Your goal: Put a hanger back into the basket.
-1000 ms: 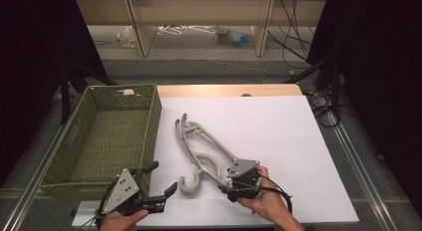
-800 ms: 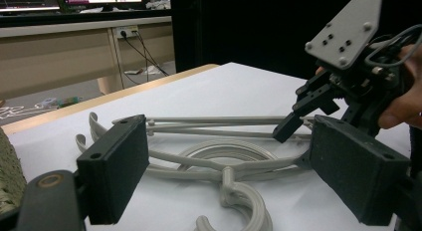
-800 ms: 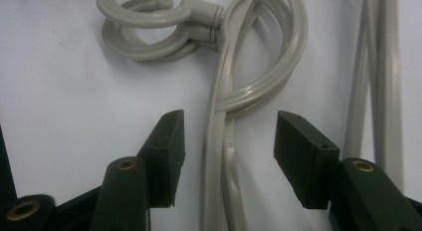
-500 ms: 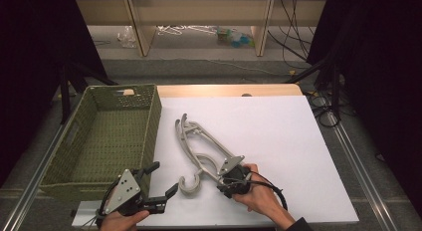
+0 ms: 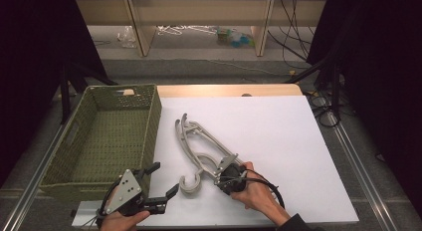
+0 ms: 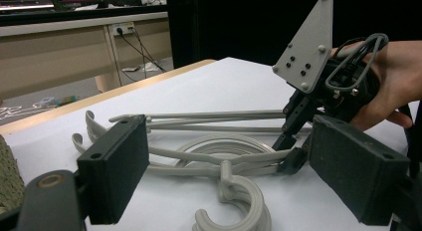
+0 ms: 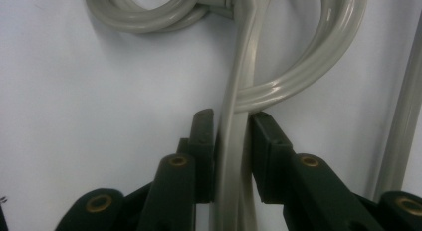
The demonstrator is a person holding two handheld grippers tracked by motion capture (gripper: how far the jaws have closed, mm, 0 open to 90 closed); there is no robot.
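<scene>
Closing in over the past second, the right tool (image 5: pixel 222 172) has slid toward the hangers and its jaws have just been narrowing onto a grey bar, which now sits between the two pads in the right gripper view, pressed or very nearly so. One white worktop (image 5: pixel 278 136) carries everything. One green woven basket (image 5: pixel 149 126) stands at the hangers' left, touching the worktop's left edge. Grey plastic hangers (image 5: pixel 194 141), apparently two stacked together, lie just right of the basket, hooks curled at the near end, arms reaching away from the person. Two tools are in play: the right tool grips the hangers' near right arm; the left tool (image 5: pixel 158 183) hovers just left of the hooks, jaws wide and holding nothing.
</scene>
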